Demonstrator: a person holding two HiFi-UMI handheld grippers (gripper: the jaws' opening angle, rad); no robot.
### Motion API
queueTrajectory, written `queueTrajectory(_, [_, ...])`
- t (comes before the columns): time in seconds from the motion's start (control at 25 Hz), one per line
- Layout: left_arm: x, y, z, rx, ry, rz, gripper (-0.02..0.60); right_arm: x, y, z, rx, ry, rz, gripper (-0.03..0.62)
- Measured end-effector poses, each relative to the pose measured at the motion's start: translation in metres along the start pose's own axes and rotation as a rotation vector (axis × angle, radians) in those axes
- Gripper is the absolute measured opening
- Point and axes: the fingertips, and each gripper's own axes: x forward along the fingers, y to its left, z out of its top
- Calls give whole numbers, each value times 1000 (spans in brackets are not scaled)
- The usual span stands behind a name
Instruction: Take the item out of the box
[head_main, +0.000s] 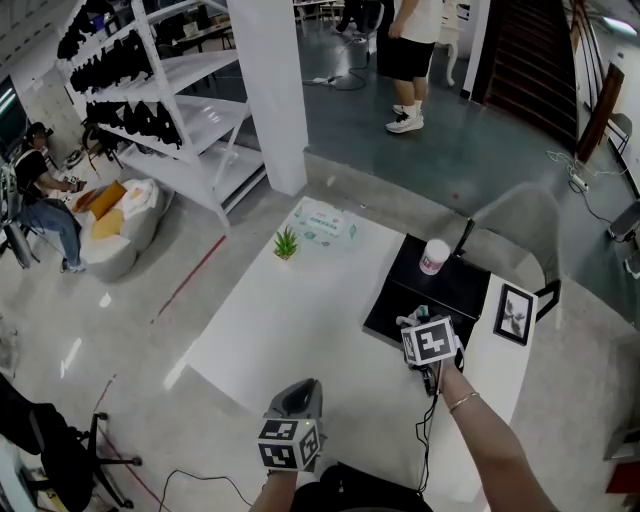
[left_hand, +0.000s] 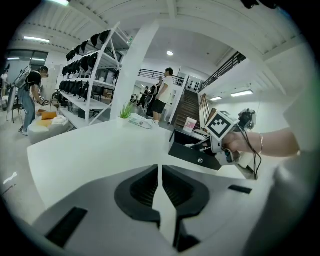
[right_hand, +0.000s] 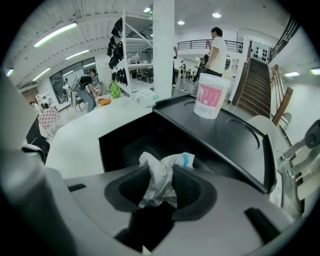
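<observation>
A black box (head_main: 440, 290) stands open at the right side of the white table (head_main: 300, 330). My right gripper (head_main: 417, 320) reaches down into its near end. In the right gripper view the jaws (right_hand: 161, 187) pinch a crumpled white wrapper (right_hand: 160, 172) with a blue spot, held just above the box's dark hollow (right_hand: 125, 145). A white cup with a pink label (right_hand: 209, 100) stands on the box's flat lid. My left gripper (head_main: 298, 395) hovers over the table's near edge with its jaws together (left_hand: 160, 185) and nothing between them. From there it faces the box (left_hand: 192, 152).
A small green plant (head_main: 286, 243) and a pack of wipes (head_main: 327, 225) sit at the table's far end. A framed picture (head_main: 515, 314) lies right of the box, with a grey chair (head_main: 520, 225) behind. A white pillar (head_main: 268, 90), shelves and a standing person (head_main: 410, 60) are farther off.
</observation>
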Motion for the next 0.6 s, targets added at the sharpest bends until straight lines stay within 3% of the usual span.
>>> queueTrajectory(0.36, [0,-1,2,8,-1,-3,28,-6,3,1,-47,-32,-7,104])
queueTrajectory(0.6, [2,-2,4,13,-1,-5,28,-9,9,5,-39,-103,32,89])
